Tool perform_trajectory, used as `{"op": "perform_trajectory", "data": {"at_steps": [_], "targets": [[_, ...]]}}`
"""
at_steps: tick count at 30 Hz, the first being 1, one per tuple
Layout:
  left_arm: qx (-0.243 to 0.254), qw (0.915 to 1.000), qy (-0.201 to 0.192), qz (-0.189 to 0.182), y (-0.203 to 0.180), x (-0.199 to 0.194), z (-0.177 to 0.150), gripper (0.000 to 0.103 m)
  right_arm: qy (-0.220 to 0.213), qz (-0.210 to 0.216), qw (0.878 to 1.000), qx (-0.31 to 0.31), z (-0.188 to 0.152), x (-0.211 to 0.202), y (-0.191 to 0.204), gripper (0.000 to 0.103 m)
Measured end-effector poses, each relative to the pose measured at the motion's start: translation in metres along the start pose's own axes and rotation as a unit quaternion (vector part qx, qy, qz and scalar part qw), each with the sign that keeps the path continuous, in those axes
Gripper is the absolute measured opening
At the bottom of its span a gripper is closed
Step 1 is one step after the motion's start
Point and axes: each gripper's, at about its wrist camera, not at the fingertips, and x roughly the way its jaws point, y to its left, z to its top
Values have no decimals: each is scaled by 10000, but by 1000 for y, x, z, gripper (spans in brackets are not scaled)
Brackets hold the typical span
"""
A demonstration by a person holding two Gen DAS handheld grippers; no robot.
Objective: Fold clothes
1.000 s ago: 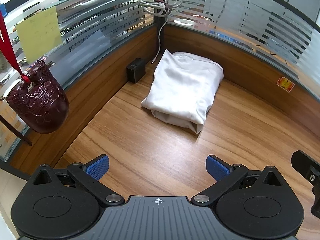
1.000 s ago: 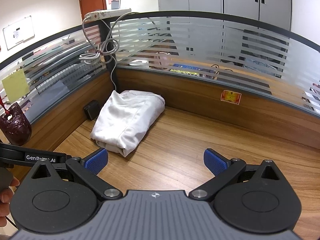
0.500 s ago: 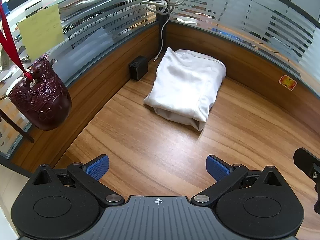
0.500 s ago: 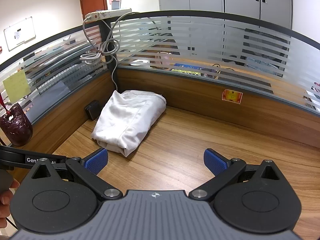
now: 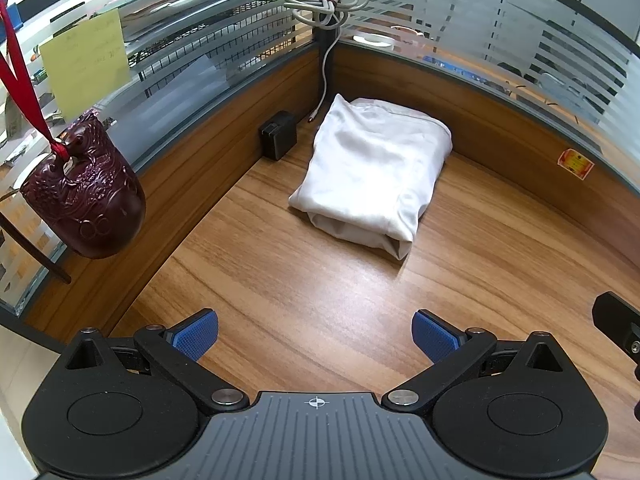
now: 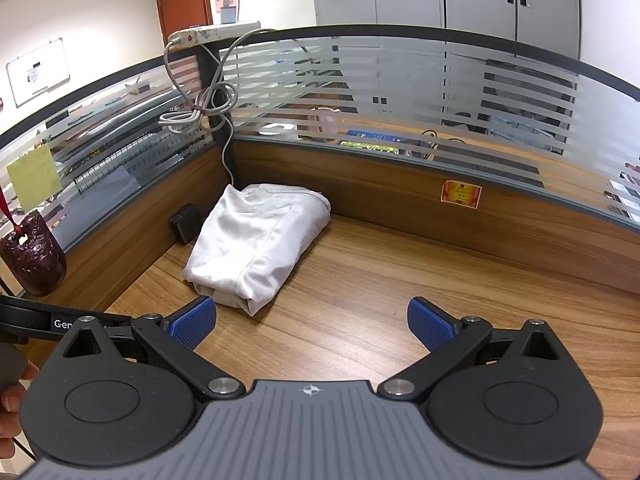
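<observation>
left wrist: high, angled down | right wrist: lower, level | shared: folded garment [image 5: 372, 172] [image 6: 256, 244], desk corner

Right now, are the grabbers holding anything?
Left gripper: open, holding nothing.
Right gripper: open, holding nothing; the folded white garment lies untouched.

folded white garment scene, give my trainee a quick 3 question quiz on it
1. True or false: the folded white garment lies in the desk's far corner, next to a black box.
2. What does the left gripper hold?
A. the garment
B. nothing
C. a cable
3. Fill in: the right gripper's blue fingers are spread ____, apart from the cloth.

Key: 1 true. 2 B. 3 open.
</observation>
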Motion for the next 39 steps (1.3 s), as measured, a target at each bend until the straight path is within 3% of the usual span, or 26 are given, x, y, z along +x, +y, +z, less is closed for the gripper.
{"op": "perform_trajectory", "data": {"at_steps": [32,39], "targets": [[-20,9998,206,1,1,8,4,103,95,12,9999,76,0,5,-2,102],[334,9993,-133,-100,-7,20,12,103,128,-23,9999,90,1,9,-4,102]]}}
